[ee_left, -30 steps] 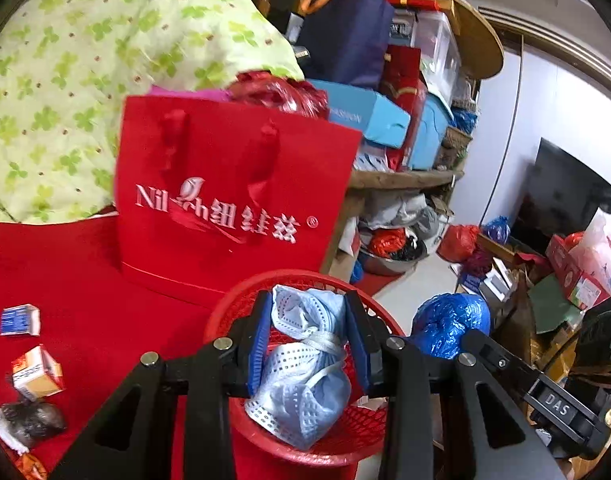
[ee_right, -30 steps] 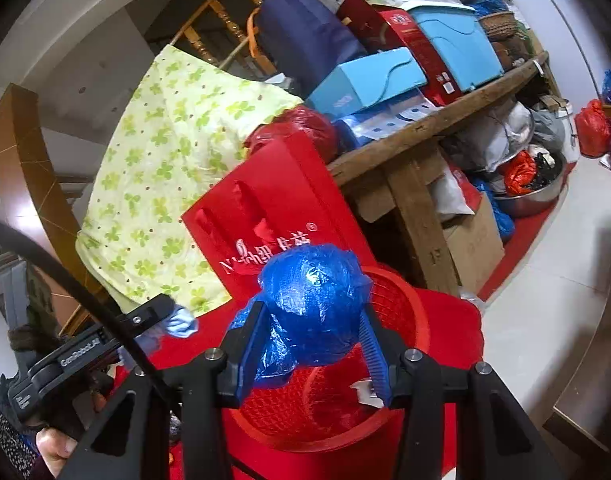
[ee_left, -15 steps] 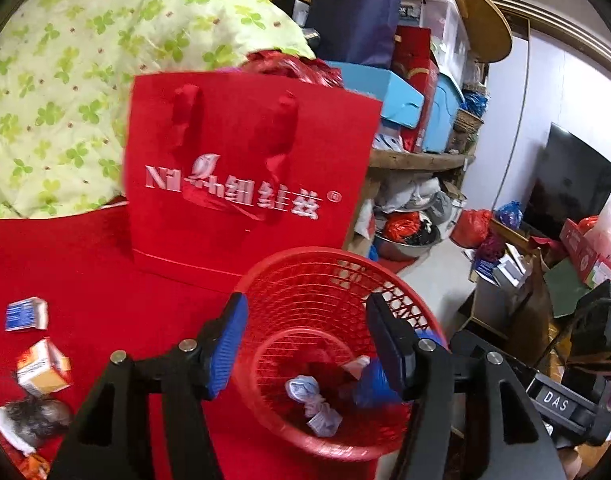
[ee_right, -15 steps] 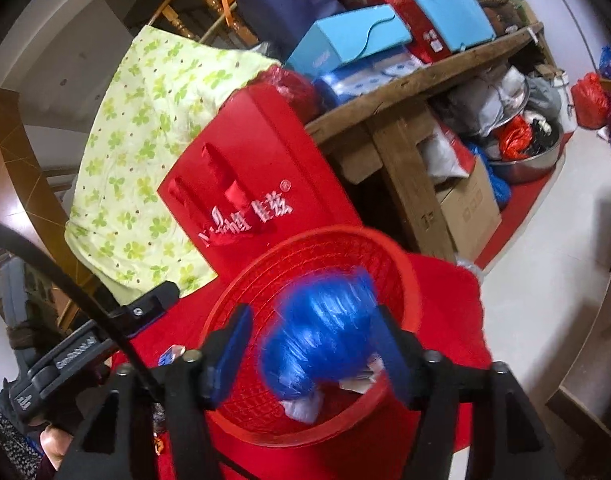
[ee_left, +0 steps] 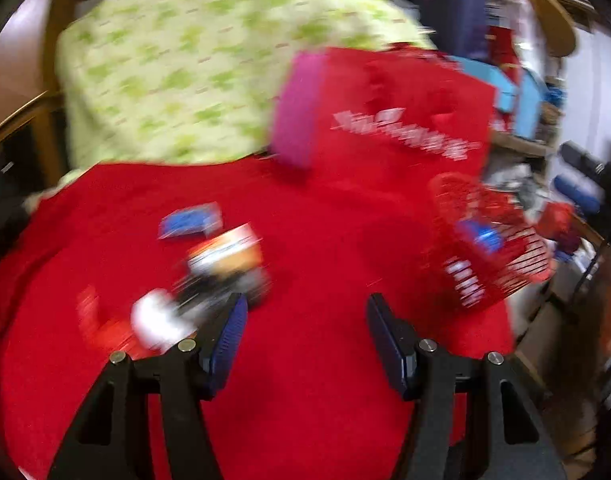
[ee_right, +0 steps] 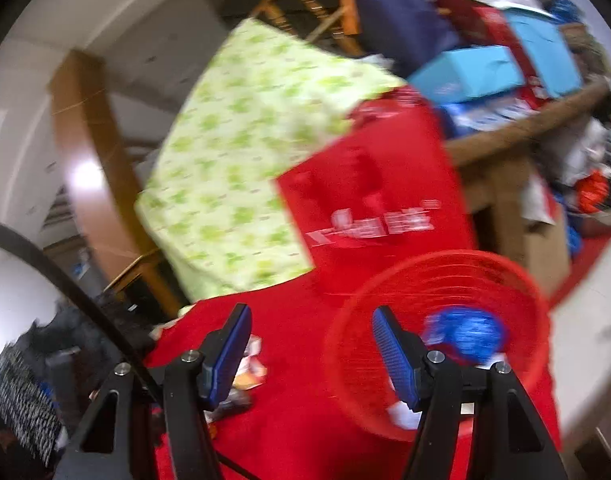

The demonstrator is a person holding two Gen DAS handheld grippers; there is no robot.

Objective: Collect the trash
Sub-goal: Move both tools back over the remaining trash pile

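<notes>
The red mesh basket [ee_right: 517,280] sits on the red cloth and holds a blue plastic wad [ee_right: 465,332]; it also shows at the right of the left wrist view [ee_left: 505,248]. My left gripper [ee_left: 305,332] is open and empty above the red cloth [ee_left: 305,240]. Just left of its left finger lie blurred scraps: a blue packet [ee_left: 189,222], an orange and white carton [ee_left: 225,252] and a dark and white wad [ee_left: 177,308]. My right gripper [ee_right: 309,344] is open and empty, left of the basket, with scraps [ee_right: 249,364] beside its left finger.
A red paper gift bag [ee_left: 393,120] stands at the back of the cloth, with a green-patterned quilt [ee_left: 193,64] behind it. A wooden shelf [ee_right: 525,132] piled with boxes is at the right. Both views are motion-blurred.
Both grippers have let go of their trash into the basket and opened. Both have swung left, away from the basket, the left one toward the scraps on the cloth.
</notes>
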